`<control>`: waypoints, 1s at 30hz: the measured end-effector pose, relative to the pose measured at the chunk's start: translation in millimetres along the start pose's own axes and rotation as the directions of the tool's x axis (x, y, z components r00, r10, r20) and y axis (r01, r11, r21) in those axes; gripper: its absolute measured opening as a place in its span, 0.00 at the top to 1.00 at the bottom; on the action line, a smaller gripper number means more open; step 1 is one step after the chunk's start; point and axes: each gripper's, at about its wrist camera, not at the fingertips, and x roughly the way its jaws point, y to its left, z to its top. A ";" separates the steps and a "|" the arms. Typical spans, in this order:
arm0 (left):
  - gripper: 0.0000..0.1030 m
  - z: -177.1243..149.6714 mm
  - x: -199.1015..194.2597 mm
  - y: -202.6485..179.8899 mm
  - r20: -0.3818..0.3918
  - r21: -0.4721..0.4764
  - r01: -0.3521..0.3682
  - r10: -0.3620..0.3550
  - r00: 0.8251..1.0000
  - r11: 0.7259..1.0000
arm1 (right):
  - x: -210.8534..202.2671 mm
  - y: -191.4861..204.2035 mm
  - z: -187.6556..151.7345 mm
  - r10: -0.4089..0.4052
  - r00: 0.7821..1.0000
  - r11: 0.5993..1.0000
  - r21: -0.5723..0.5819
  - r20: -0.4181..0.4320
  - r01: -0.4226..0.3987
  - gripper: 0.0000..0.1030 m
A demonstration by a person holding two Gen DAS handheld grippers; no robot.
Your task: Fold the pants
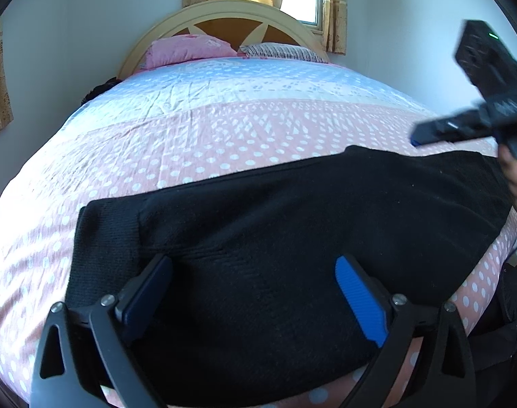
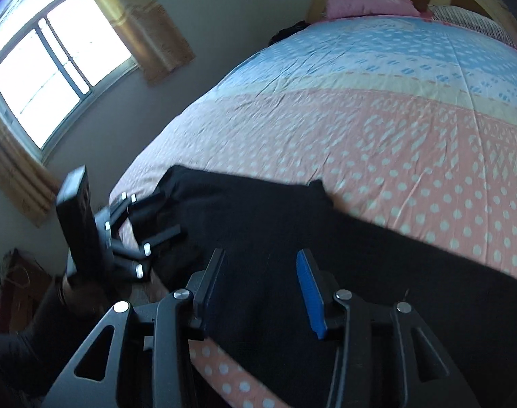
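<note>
Clearly one black pants [image 1: 292,217] on the bed [image 1: 197,129], two pillows [image 1: 187,49], both grippers' fingers [image 1: 358,301] wide

Pants: black pants [image 1: 292,224] lie flat across the near end of the bed [image 1: 224,129].
Left gripper: left gripper [image 1: 255,299] over the pants, fingers spread wide.
Right gripper: right gripper [image 1: 462,125] at far right, blurred.
Pillows: pink pillow [image 1: 187,49] and striped pillow [image 1: 282,51] against the headboard [image 1: 224,17].

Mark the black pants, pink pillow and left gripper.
black pants [image 1: 292,210]: left wrist view, on the flat middle of the fabric.
pink pillow [image 1: 187,49]: left wrist view, on its front face by the headboard.
left gripper [image 1: 255,301]: left wrist view, midway between its open fingertips, over the pants.
</note>
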 end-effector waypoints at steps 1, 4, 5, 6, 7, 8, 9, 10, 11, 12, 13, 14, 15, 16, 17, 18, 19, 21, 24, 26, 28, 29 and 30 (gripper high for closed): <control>0.03 1.5 -3.2 0.6 0.006 0.002 -0.014 0.014 1.000 1.000 | 4.6 1.0 -9.8 0.012 1.000 1.000 0.000 -0.026 -0.012 0.57; 0.03 4.9 -14.3 12.1 0.050 -0.013 -0.051 0.051 0.997 0.999 | 27.4 -8.8 -31.9 -0.024 0.996 1.000 0.018 -0.090 0.026 0.57; 0.02 4.9 -14.4 17.4 0.047 -0.026 -0.066 0.068 0.997 0.997 | 28.0 -11.5 -36.3 -0.015 0.998 1.000 0.020 -0.058 0.016 0.57; 0.01 3.7 -12.1 22.6 0.033 -0.042 -0.086 0.088 0.996 0.995 | 26.6 -13.0 -37.5 -0.006 0.999 1.000 0.025 -0.044 0.007 0.57; 0.01 0.8 -7.0 30.8 0.008 -0.064 -0.103 0.104 0.995 0.993 | 24.1 -15.6 -36.2 0.008 0.999 0.999 0.042 -0.044 -0.006 0.57; 0.01 -2.0 -3.7 34.9 -0.003 -0.075 -0.110 0.110 0.994 0.991 | 20.0 -18.4 -34.5 0.019 0.999 0.998 0.059 -0.036 -0.017 0.57; 0.01 -4.4 -3.4 36.2 0.009 -0.072 -0.113 0.114 0.993 0.991 | 11.9 -22.1 -32.7 0.022 1.000 0.997 0.076 -0.015 -0.021 0.57; 0.00 -5.6 -3.5 33.8 0.018 -0.056 -0.119 0.120 0.993 0.991 | -2.5 -28.4 -31.1 0.006 1.000 0.996 0.084 0.026 -0.008 0.57; 0.00 -5.6 -3.1 31.3 0.016 -0.048 -0.127 0.128 0.992 0.991 | -15.1 -34.2 -30.2 -0.013 0.998 0.996 0.091 0.053 0.008 0.57; 0.00 -4.4 -3.8 30.2 0.014 -0.048 -0.131 0.131 0.991 0.990 | -28.7 -42.5 -30.8 -0.036 0.996 0.994 0.103 0.081 0.027 0.57; 0.00 -2.6 -4.8 29.0 0.012 -0.059 -0.124 0.125 0.992 0.991 | -49.4 -57.8 -34.1 -0.072 0.990 0.989 0.135 0.119 0.056 0.57; 0.00 -0.1 -6.3 28.0 0.010 -0.074 -0.109 0.110 0.994 0.991 | -64.5 -70.1 -37.6 -0.096 0.985 0.984 0.166 0.142 0.072 0.57; 0.00 1.8 -8.2 26.9 0.014 -0.085 -0.098 0.100 0.995 0.992 | -84.3 -87.5 -44.0 -0.127 0.977 0.974 0.207 0.169 0.091 0.57; 0.00 5.6 -12.0 23.0 0.026 -0.093 -0.088 0.091 0.996 0.992 | -99.9 -101.2 -49.9 -0.155 0.970 0.965 0.240 0.187 0.108 0.57; 0.00 8.5 -13.6 20.9 0.033 -0.093 -0.084 0.087 0.996 0.992 | -121.1 -119.8 -60.1 -0.199 0.958 0.950 0.282 0.208 0.136 0.57; 0.00 12.0 -15.0 15.6 0.040 -0.090 -0.079 0.083 0.996 0.993 | -140.1 -136.4 -70.6 -0.243 0.944 0.933 0.319 0.225 0.164 0.57; 0.00 15.7 -17.3 10.0 0.049 -0.086 -0.072 0.076 0.996 0.994 | -159.6 -154.3 -82.6 -0.288 0.928 0.913 0.361 0.237 0.191 0.57; 0.00 23.2 -21.0 -2.3 0.065 -0.080 -0.045 0.050 0.997 0.996 | -199.3 -187.3 -112.4 -0.365 0.899 0.866 0.442 0.242 0.233 0.57; 0.00 32.7 -20.3 -26.4 0.072 -0.060 0.005 -0.001 0.997 0.998 | -251.4 -232.3 -153.9 -0.489 0.843 0.777 0.550 0.222 0.305 0.57; 0.00 36.9 -16.2 -45.4 0.068 -0.026 0.028 -0.026 0.997 0.999 | -287.1 -260.0 -180.7 -0.563 0.798 0.710 0.621 0.216 0.333 0.57; 0.00 40.3 -10.9 -56.7 0.057 -0.007 0.038 -0.038 0.998 0.999 | -320.0 -285.5 -203.9 -0.625 0.750 0.648 0.680 0.218 0.342 0.57; 0.00 42.1 -6.0 -65.3 0.049 0.001 0.051 -0.051 0.997 0.999 | -330.2 -292.6 -211.1 -0.646 0.732 0.624 0.700 0.214 0.346 0.57; 0.00 43.0 -5.0 -72.2 0.046 0.005 0.057 -0.057 0.997 0.998 | -340.2 -303.9 -218.7 -0.662 0.720 0.604 0.717 0.208 0.348 0.57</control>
